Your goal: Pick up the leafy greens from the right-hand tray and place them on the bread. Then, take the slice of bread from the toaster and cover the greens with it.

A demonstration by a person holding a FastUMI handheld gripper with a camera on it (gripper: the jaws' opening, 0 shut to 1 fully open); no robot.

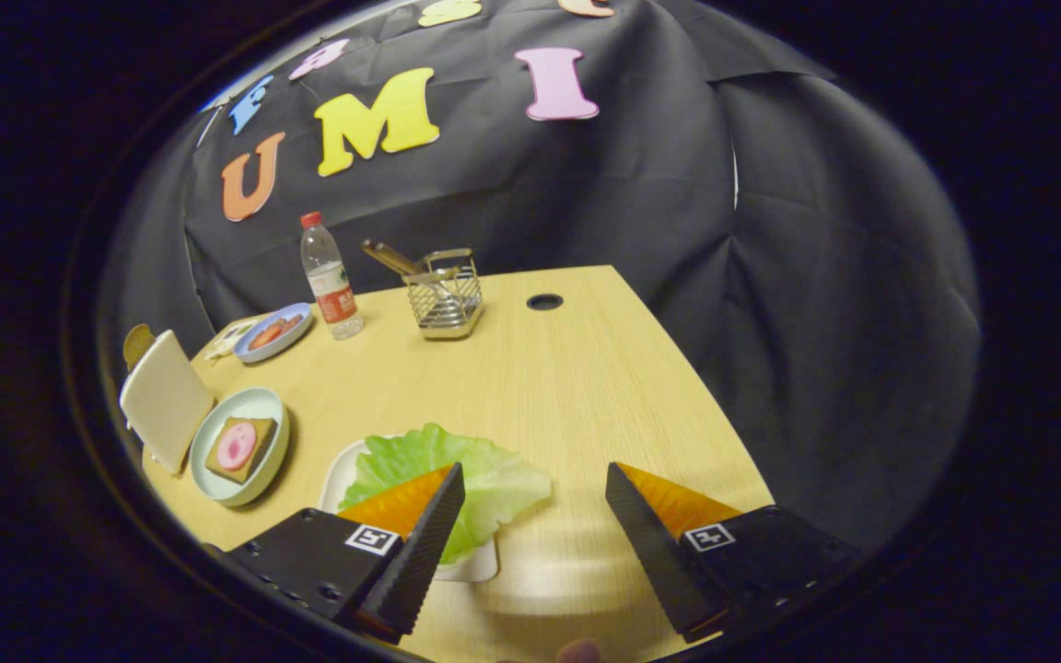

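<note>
**One camera, riding the gripper, looking down the table**

The fisheye view looks forward and slightly downward from just above the pale wooden table [530, 387], close over its near edge, with the spread fingers [425, 543] at lower centre, facing the far black cloth wall [659, 184].

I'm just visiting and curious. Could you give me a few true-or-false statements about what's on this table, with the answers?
1. The gripper has its fingers closed on the leafy greens. False: the fingers stand open, one finger over the leaf.
2. The greens lie on a white tray. True.
3. The bread in the pale bowl already has greens on it. False: it carries a pink round slice.
4. A water bottle stands upright beyond the bowl. True.
5. The wire basket lies tipped over. False: it stands upright.
</note>
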